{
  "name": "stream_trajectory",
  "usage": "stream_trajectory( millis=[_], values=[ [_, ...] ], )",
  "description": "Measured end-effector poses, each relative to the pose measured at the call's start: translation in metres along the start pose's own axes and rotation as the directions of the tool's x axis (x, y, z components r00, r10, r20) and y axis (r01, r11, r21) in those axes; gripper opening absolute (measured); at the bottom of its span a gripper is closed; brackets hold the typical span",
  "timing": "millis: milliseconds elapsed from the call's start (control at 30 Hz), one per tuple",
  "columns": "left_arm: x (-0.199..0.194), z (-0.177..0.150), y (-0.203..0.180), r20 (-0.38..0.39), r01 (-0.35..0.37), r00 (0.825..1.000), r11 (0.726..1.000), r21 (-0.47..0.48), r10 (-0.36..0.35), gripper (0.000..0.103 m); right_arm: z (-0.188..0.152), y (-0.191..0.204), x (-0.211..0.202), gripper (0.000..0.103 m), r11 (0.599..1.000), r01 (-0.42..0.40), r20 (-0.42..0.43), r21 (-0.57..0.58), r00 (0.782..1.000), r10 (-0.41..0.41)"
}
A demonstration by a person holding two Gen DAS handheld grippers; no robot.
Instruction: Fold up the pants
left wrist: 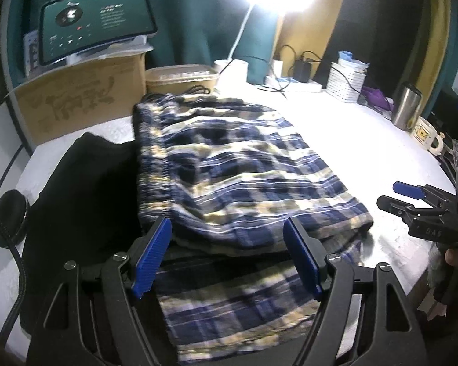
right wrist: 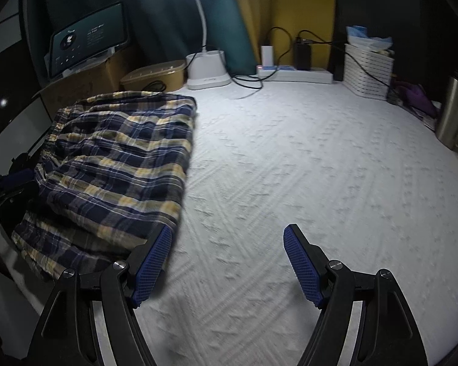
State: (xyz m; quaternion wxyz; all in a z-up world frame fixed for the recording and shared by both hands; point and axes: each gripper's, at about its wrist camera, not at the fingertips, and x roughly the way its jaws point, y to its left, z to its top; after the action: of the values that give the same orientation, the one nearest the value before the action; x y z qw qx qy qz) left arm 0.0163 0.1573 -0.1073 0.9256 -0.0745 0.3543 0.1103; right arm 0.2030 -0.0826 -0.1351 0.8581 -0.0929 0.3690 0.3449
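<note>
The blue, white and tan plaid pants (left wrist: 229,170) lie folded in layers on the white textured table cover (left wrist: 336,140). My left gripper (left wrist: 227,238) hovers open over their near edge, blue pads apart with nothing pinched. In the right wrist view the pants (right wrist: 119,164) rest at the left. There my right gripper (right wrist: 227,244) stands open over bare cover, its left pad just beside the pants' near corner. The right gripper (left wrist: 394,195) also shows at the right edge of the left wrist view, apart from the cloth.
A black garment (left wrist: 85,189) lies left of the pants. At the back stand a cardboard box (left wrist: 79,97) with a screen (left wrist: 97,30) on it, a tan lidded container (left wrist: 180,77), a lamp base (right wrist: 206,70), chargers, a white basket (right wrist: 368,71), a steel tumbler (left wrist: 407,109) and a mug (left wrist: 426,134).
</note>
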Motion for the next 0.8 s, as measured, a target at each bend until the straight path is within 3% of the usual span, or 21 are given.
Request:
stream_trajectory(
  millis=[300,800],
  values=[
    [0.002,0.002,-0.036,-0.007,0.034,0.999,0.999,0.041,-0.034,0.076,-0.008,-0.022,-0.034,0.078,0.999,0.019,0.059,0.037,0.998,-0.021],
    [-0.018,0.017,-0.091,0.077,0.099,0.991,0.991,0.09,-0.106,0.076,-0.017,-0.058,-0.091,0.078,0.992,0.084,0.148,0.093,0.984,-0.097]
  ],
)
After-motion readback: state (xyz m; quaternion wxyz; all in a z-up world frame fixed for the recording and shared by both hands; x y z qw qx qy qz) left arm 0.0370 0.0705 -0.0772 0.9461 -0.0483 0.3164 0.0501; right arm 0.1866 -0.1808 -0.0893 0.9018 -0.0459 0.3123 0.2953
